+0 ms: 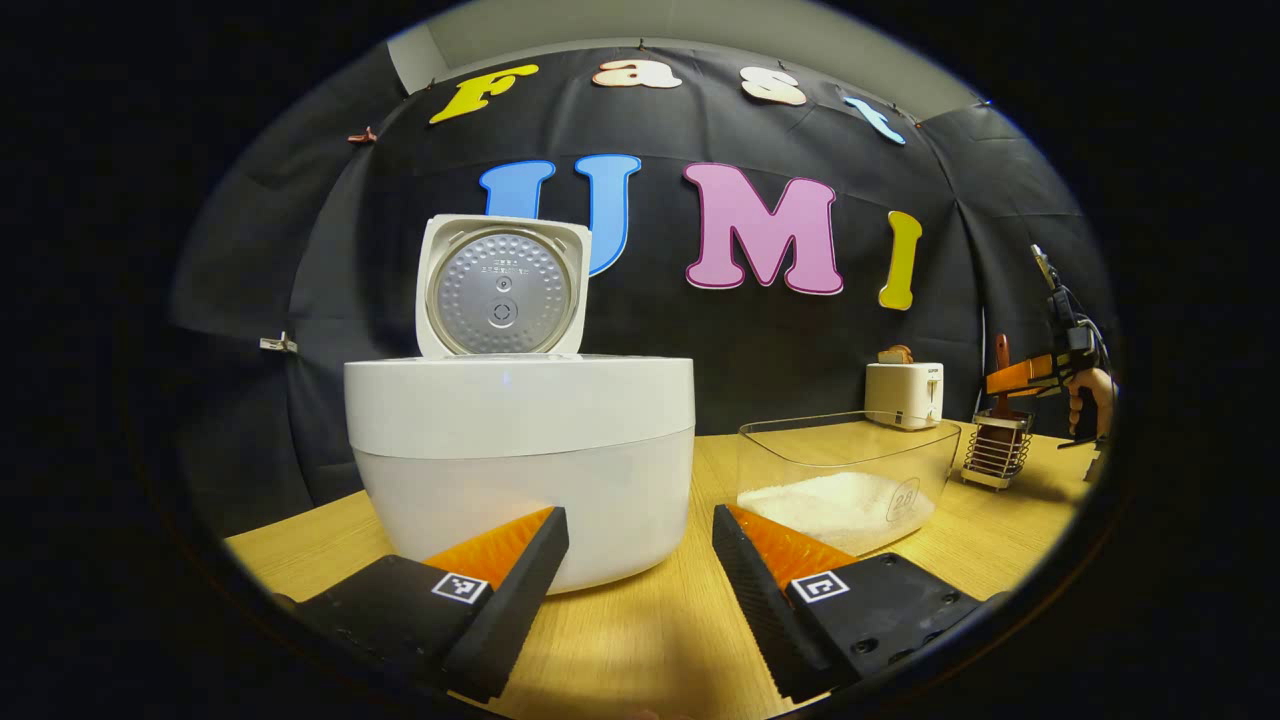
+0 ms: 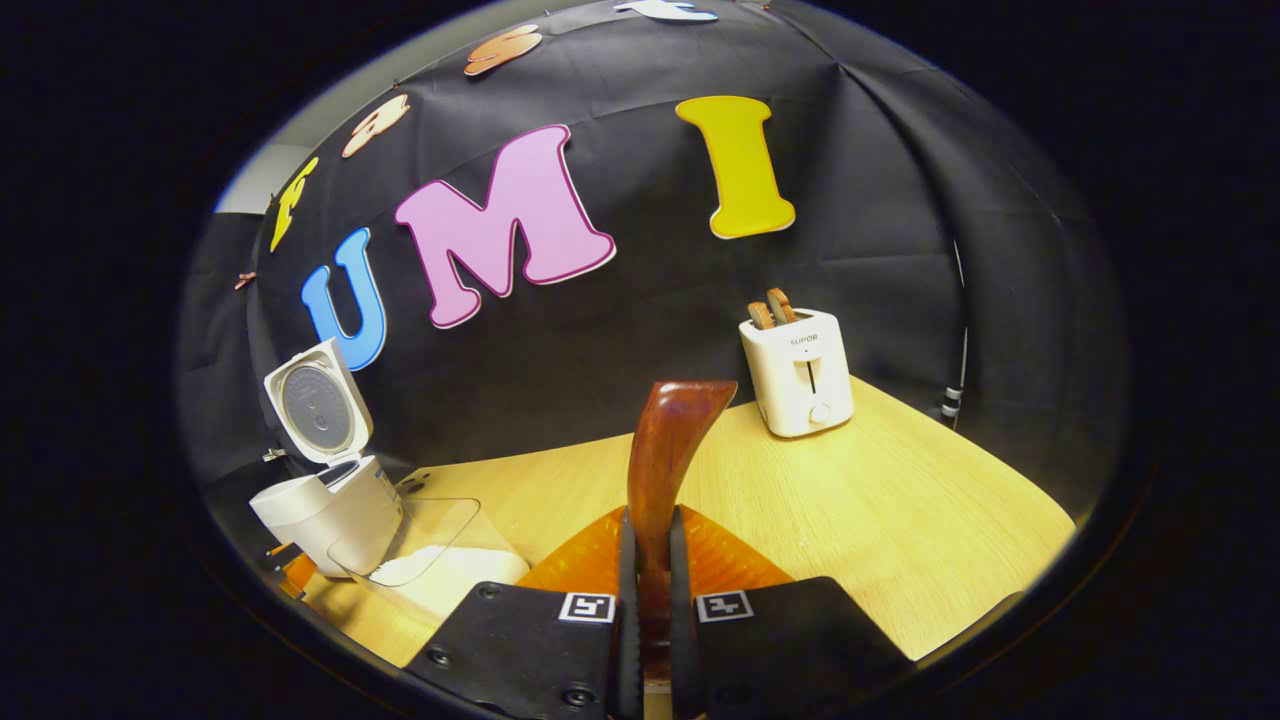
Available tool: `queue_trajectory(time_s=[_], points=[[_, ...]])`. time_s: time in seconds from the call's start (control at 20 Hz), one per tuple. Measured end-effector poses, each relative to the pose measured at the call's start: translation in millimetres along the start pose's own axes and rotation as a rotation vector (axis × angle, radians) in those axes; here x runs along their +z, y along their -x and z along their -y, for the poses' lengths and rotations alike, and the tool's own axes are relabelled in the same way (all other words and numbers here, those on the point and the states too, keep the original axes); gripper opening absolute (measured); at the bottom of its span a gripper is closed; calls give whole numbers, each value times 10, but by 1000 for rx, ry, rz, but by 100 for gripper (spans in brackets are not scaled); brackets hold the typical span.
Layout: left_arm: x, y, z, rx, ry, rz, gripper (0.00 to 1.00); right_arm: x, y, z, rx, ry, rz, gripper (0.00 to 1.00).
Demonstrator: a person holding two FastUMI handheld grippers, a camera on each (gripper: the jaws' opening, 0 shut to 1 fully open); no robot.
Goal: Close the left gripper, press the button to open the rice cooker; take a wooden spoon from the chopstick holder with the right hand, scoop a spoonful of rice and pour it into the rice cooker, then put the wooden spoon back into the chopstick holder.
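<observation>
Right gripper view has the right gripper (image 2: 648,580) clamped with both fingers on the wooden spoon (image 2: 668,450) handle, its end rising ahead. From the left gripper view, the spoon (image 1: 1001,360) stands in the chopstick holder (image 1: 996,450) at far right, the left gripper (image 1: 640,560) gaping wide before the rice cooker (image 1: 520,450), whose lid (image 1: 502,287) stands up. Between them sits the rice container (image 1: 850,480). Lifting at a slant could likely snag the spoon and tip the light holder over.
</observation>
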State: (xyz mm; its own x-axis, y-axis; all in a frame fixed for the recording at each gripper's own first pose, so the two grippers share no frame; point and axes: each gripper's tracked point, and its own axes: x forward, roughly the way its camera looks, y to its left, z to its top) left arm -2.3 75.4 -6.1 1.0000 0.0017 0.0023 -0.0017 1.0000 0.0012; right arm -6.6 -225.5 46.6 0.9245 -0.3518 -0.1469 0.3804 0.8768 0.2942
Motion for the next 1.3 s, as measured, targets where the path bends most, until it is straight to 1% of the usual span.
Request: queue_trajectory(time_s=[0.1,0.2,0.25,0.3,0.35,0.4,0.5,0.55,0.65,0.7,0.75,0.8,0.9,0.95,1.0,1.05,1.1,1.15,1.2,1.25,1.3], points=[[0,-11,3,0,0,0,94,-3,16,15,5,-27,2,14],[1,-10,3,0,0,0,94,-70,6,85,-23,-29,-22,22],[4,-11,4,0,0,0,94,-112,-4,141,-46,-16,-24,56],[-2,-14,6,0,0,0,94,-119,4,182,-66,8,-19,30],[10,-17,4,1,0,0,94,-93,52,200,-87,44,-3,76],[6,-12,-14,11,0,0,94,-54,95,226,-109,83,15,64],[11,-11,-23,15,0,-1,94,77,245,249,-159,187,72,69],[12,-12,-22,15,-1,-1,94,167,341,238,-184,240,110,77],[11,-22,2,7,-4,-3,94,321,541,166,-210,313,179,78],[19,3,61,-11,-12,-3,94,404,633,99,-216,347,219,78],[81,53,72,-8,-25,2,94,481,758,-8,-206,382,263,78],[199,111,60,2,-40,25,95,505,818,-78,-197,395,281,79],[738,280,98,-1,-92,153,95,497,927,-254,-169,394,303,81],[1096,363,134,-4,-137,224,94,472,955,-346,-148,392,305,83],[1432,445,143,11,-201,283,94,446,980,-447,-122,390,311,84],[1746,446,94,38,-273,324,95,430,984,-550,-101,385,318,87],[1939,388,36,62,-320,351,96,396,984,-650,-79,376,327,88],[2081,328,-8,78,-350,366,96,348,983,-751,-56,366,329,88],[2111,248,-40,85,-360,362,98,296,983,-834,-37,362,328,88],[2113,164,-23,79,-364,351,96,252,982,-905,-21,367,327,88],[2164,79,-25,83,-380,347,96,221,975,-964,-9,381,325,89]])
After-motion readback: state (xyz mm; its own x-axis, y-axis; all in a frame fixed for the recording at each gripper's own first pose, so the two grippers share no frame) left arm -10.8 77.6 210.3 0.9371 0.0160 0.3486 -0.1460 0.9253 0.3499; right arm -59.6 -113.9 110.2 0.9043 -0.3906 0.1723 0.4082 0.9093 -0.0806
